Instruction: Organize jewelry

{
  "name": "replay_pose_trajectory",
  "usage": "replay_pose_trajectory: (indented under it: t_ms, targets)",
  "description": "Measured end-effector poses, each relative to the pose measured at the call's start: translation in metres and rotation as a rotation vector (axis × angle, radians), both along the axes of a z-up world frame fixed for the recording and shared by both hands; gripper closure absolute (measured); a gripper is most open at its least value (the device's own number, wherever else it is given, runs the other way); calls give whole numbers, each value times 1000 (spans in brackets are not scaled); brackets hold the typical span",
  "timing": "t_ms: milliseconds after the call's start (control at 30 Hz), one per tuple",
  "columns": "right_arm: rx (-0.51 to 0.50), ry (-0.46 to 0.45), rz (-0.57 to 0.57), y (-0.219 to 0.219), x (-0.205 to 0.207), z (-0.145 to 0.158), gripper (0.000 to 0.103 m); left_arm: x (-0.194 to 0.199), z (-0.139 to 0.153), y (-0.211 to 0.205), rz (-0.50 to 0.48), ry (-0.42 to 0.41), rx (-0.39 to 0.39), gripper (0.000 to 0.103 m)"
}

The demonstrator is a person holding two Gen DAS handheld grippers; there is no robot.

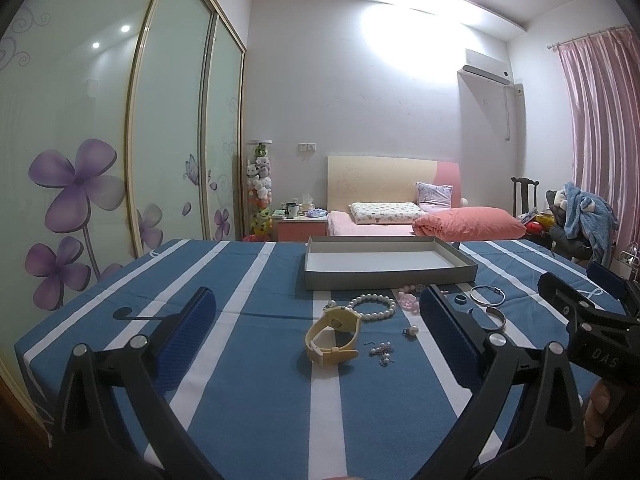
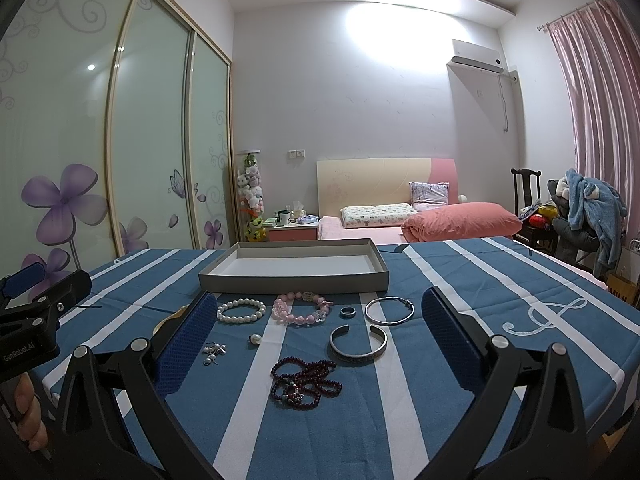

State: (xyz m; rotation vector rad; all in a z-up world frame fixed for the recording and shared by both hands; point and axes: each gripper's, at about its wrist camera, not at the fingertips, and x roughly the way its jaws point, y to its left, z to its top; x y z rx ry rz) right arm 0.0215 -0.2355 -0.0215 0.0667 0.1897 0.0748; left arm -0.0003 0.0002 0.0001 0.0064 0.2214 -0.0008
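Observation:
An empty grey tray (image 1: 388,276) (image 2: 294,280) stands at the back of the blue striped table. In front of it lie a yellow watch (image 1: 334,338), a pearl bracelet (image 1: 374,307) (image 2: 241,311), a pink bead bracelet (image 2: 302,308), a dark ring (image 2: 347,311), a thin silver bangle (image 2: 390,311), a silver cuff (image 2: 359,345), a dark red bead strand (image 2: 306,382), earrings (image 2: 214,351) and a pearl earring (image 2: 255,339). My left gripper (image 1: 316,316) is open and empty before the watch. My right gripper (image 2: 320,316) is open and empty above the jewelry.
The striped tablecloth (image 2: 480,288) covers the table. Behind it are a bed with pink bedding (image 2: 460,218), a nightstand (image 2: 292,232), a wardrobe with sliding flower doors (image 1: 100,140) on the left, and a chair with clothes (image 2: 588,208) on the right.

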Motion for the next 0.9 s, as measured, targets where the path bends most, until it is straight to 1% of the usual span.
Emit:
replay_pose_trajectory:
  t_ms: [367, 500, 567, 700, 800, 900]
  targets:
    - [-2, 2, 3, 1, 0, 0, 2, 1, -2, 0, 0, 4, 1, 4]
    - [-2, 6, 2, 1, 0, 0, 2, 6, -3, -3, -10, 25, -1, 4]
    - [-1, 8, -1, 1, 4, -3, 2, 19, -9, -3, -23, 63, -5, 4]
    - [6, 29, -7, 1, 14, -10, 2, 47, -16, -3, -11, 155, 12, 4]
    - [15, 51, -12, -3, 23, -12, 2, 75, -23, -3, 0, 248, 32, 4]
    - [20, 72, -17, -7, 31, -14, 2, 106, -34, -3, -16, 352, 57, 4]
